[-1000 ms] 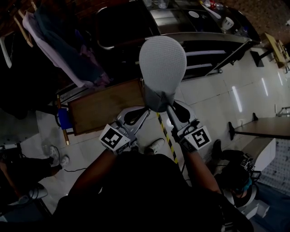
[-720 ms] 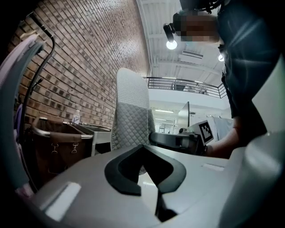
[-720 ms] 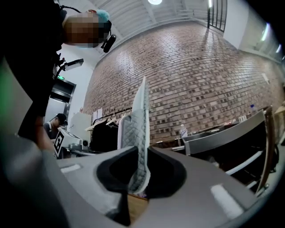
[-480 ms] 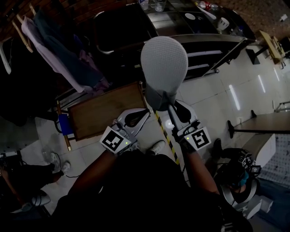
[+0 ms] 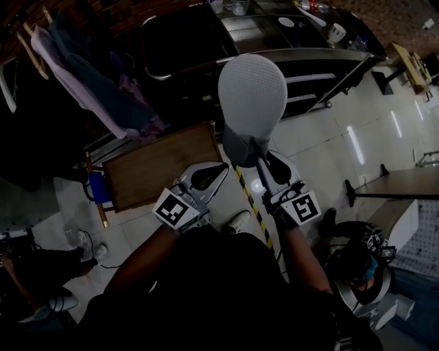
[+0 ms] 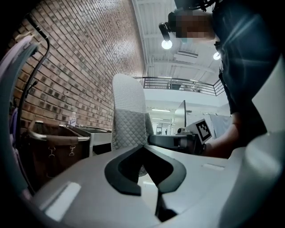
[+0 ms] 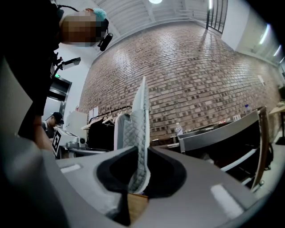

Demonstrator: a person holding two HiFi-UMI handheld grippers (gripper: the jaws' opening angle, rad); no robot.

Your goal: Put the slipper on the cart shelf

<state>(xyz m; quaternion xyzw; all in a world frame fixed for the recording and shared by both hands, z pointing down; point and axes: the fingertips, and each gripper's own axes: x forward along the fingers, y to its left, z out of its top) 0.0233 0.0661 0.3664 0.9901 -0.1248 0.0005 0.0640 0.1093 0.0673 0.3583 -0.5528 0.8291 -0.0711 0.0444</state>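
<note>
A grey quilted slipper (image 5: 252,92) stands upright in the air, its pale sole facing the head view. My right gripper (image 5: 261,160) is shut on its lower end; in the right gripper view the slipper (image 7: 141,133) runs edge-on between the jaws (image 7: 141,156). My left gripper (image 5: 222,167) sits just left of the slipper's lower end with jaws shut and nothing between them. In the left gripper view the slipper (image 6: 128,113) rises just beyond the closed jaw tips (image 6: 144,149). The metal cart (image 5: 302,65) with its shelves stands ahead, beyond the slipper.
A wooden board (image 5: 158,164) lies on the floor to the left, with clothes on a rack (image 5: 89,68) behind it. Yellow-black tape (image 5: 252,206) crosses the tiled floor. A table (image 5: 405,188) and a crouching person (image 5: 357,267) are at the right. Bottles stand on the cart top (image 5: 236,7).
The slipper and both grippers have drifted slightly to the right and a little forward toward the cart. The right gripper's hold on the slipper is unchanged.
</note>
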